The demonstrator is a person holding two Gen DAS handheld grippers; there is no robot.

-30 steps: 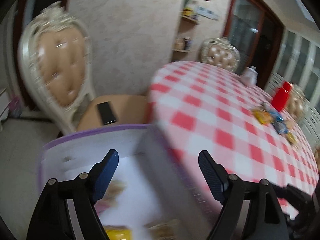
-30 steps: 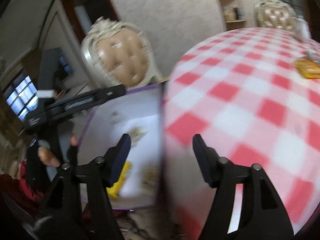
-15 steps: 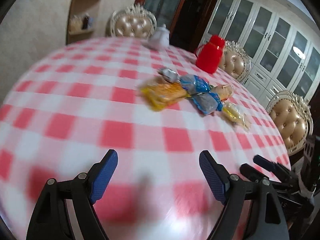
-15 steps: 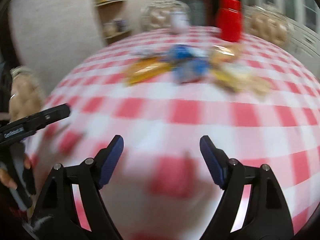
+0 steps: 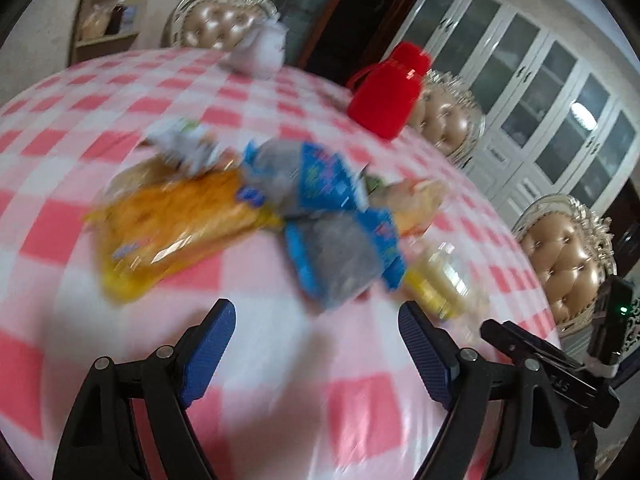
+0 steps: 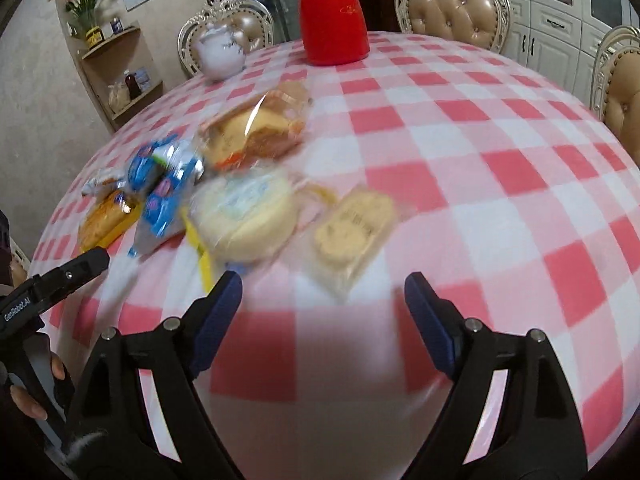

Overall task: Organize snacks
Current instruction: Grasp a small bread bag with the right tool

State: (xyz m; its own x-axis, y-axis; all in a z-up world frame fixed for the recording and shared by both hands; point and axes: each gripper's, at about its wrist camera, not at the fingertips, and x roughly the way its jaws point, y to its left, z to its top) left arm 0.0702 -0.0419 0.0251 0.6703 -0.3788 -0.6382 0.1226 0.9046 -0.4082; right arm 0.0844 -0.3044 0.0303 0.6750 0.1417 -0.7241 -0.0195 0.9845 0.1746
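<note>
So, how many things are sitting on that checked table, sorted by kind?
Blue snack packets: 2
Orange snack packet: 1
Small silvery packet: 1
Clear-wrapped cakes and biscuits: 3
Red flask: 1
White teapot: 1
Total: 9

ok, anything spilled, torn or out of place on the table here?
Nothing spilled or visibly torn. The snack packets lie in a loose overlapping heap on the checked tablecloth, unsorted. The red flask and white teapot stand upright. Motion blur hides fine damage.
</note>
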